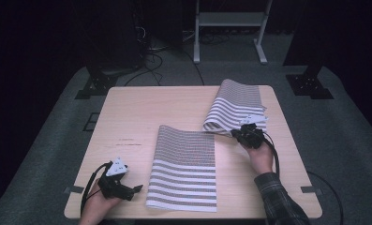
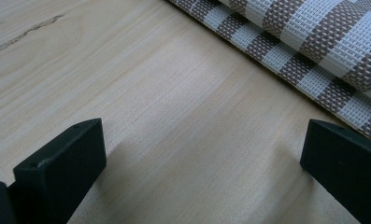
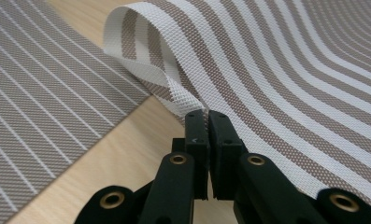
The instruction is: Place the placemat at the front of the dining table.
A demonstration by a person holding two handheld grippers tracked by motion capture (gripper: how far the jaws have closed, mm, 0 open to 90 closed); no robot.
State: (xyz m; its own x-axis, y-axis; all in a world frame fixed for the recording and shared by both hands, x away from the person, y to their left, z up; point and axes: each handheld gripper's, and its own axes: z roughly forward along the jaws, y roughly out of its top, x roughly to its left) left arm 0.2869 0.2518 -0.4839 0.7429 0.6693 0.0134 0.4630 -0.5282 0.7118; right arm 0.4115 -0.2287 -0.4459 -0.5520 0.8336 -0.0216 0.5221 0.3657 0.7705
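Your right gripper (image 3: 206, 116) pinches the curled corner of the brown-and-white striped woven placemat (image 1: 237, 105) at the table's far right; draw it over slowly, flat. Your left gripper (image 1: 137, 188) rests open beside the nearer striped mat (image 1: 183, 168).

Striped woven mat (image 1: 235, 110) (brown and white) curls up, corner lifted.

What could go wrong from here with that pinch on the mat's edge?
1. The right tongs are shut on just the folded edge of the far brown-and-white striped woven mat; so thin a bite could slip as the mat is pulled.
2. The mat bulges in a loop beside the grip, so the fold may land crooked.
3. The left tongs are open beside the near striped woven mat; nothing pins it against dragging.
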